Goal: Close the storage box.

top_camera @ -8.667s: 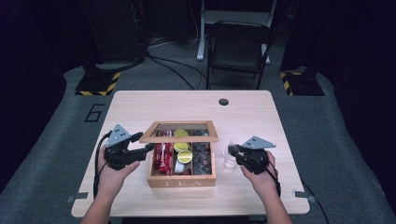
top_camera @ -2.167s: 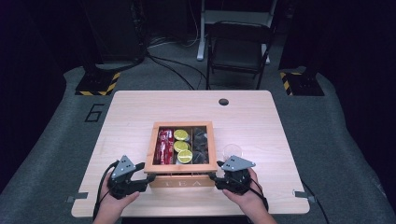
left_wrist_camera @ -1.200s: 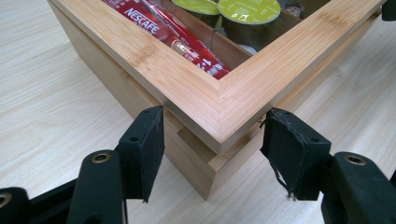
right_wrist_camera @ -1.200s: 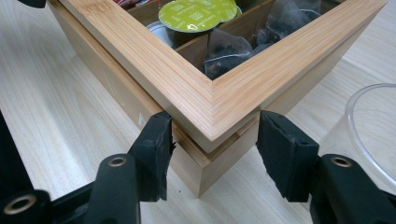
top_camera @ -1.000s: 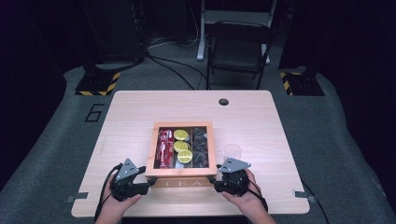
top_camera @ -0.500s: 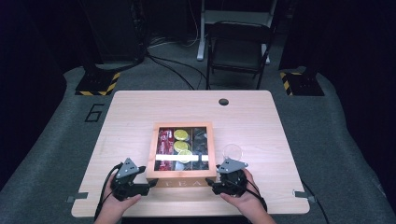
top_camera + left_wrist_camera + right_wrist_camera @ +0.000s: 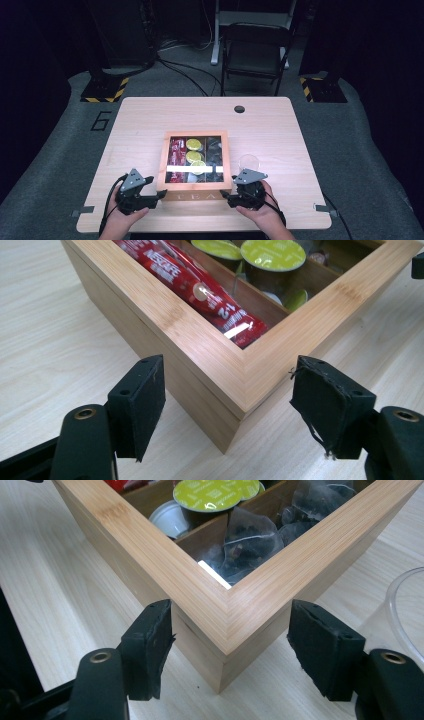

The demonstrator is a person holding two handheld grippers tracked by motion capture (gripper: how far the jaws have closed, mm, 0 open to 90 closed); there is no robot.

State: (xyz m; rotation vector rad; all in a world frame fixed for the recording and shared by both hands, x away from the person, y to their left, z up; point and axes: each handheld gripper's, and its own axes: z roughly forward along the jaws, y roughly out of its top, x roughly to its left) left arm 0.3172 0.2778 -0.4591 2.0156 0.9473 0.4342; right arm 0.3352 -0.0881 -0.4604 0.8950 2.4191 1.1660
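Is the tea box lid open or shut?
Shut: the tea box has its glass-paned lid flat on the body, glare across the pane.

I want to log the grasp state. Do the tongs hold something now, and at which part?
Nothing is held. The left tongs and right tongs stand open, each straddling a near corner of the wooden tea box, with gaps on both sides.

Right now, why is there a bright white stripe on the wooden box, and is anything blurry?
In the high view, the white stripe is lamp glare on the clear lid of the wooden tea box, and the room behind is dark. In the left gripper view, glare spots shine on the red coffee sachet. In the right gripper view, a small glare patch sits at the box corner; the clear plastic cup looks soft.
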